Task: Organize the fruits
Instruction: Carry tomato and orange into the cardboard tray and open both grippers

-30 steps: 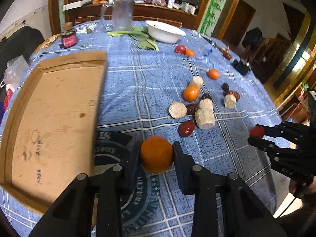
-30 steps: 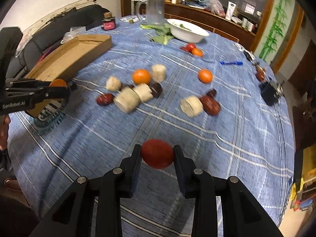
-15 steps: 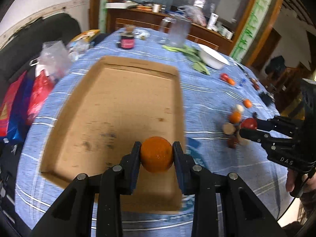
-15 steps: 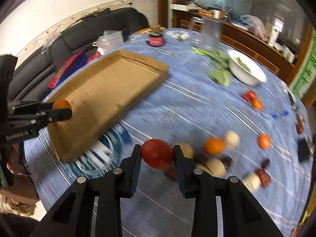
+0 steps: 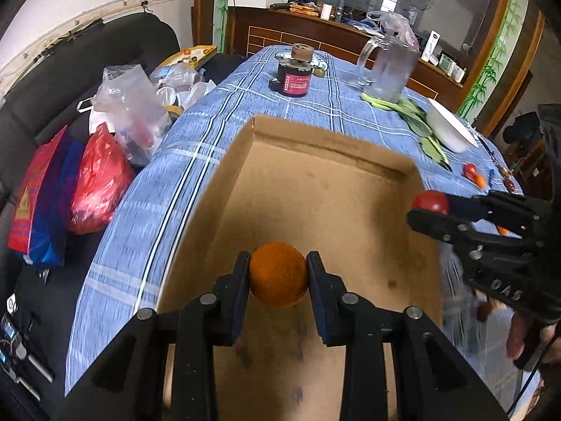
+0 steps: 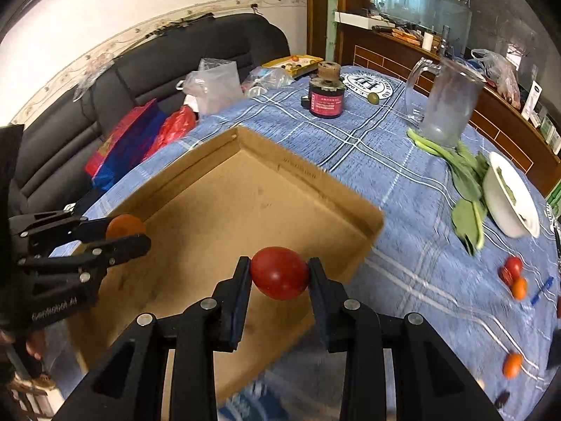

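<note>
My left gripper (image 5: 278, 273) is shut on an orange (image 5: 278, 275) and hangs over the near part of a shallow cardboard tray (image 5: 315, 189). My right gripper (image 6: 279, 273) is shut on a red tomato (image 6: 279, 273) above the tray's (image 6: 245, 207) near right side. In the left wrist view the right gripper (image 5: 426, 208) with the tomato (image 5: 430, 202) shows at the tray's right wall. In the right wrist view the left gripper (image 6: 135, 233) with the orange (image 6: 124, 225) shows at the tray's left wall. The tray holds nothing.
On the blue checked tablecloth (image 6: 403, 252) stand a dark jar (image 6: 326, 97), a glass jug (image 6: 447, 108), green leaves (image 6: 466, 189) and a white bowl (image 6: 510, 200). Small tomatoes and oranges (image 6: 514, 275) lie at the right. Plastic bags (image 5: 98, 175) sit on a black sofa at the left.
Both grippers swung left from the scattered fruit to over the cardboard tray, each still shut on its fruit. The tray now fills the middle of both views.
</note>
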A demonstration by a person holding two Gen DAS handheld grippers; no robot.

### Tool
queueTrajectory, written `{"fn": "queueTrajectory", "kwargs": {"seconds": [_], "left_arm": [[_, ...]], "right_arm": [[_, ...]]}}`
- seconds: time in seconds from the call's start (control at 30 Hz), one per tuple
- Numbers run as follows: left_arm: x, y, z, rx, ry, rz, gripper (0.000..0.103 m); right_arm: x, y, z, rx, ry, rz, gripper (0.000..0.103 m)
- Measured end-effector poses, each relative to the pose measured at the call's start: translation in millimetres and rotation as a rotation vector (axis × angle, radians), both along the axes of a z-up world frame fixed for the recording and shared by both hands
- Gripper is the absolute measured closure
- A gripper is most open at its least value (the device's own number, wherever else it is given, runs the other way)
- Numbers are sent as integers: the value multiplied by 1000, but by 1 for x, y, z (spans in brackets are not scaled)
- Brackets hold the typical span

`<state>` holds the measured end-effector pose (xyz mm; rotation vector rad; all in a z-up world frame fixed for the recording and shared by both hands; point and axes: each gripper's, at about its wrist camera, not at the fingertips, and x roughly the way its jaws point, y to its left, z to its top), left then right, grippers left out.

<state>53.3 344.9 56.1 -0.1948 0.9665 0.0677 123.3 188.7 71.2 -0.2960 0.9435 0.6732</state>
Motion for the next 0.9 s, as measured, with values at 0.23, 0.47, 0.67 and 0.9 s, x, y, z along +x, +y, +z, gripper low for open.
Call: {"fn": "queueTrajectory", "kwargs": {"seconds": [0.23, 0.47, 0.67, 0.9], "left_arm": [[60, 9, -15, -5, 24, 0, 72], [93, 5, -29, -1, 49, -6, 72], [101, 4, -34, 13, 56, -11, 72], [101, 2, -35, 42, 53, -23, 69]], "right_arm": [[39, 18, -22, 1, 37, -52, 68], [55, 25, -32, -7, 52, -64, 68], [64, 22, -42, -18, 67, -77, 68], [66, 20, -47, -31, 69, -77, 68]]}}
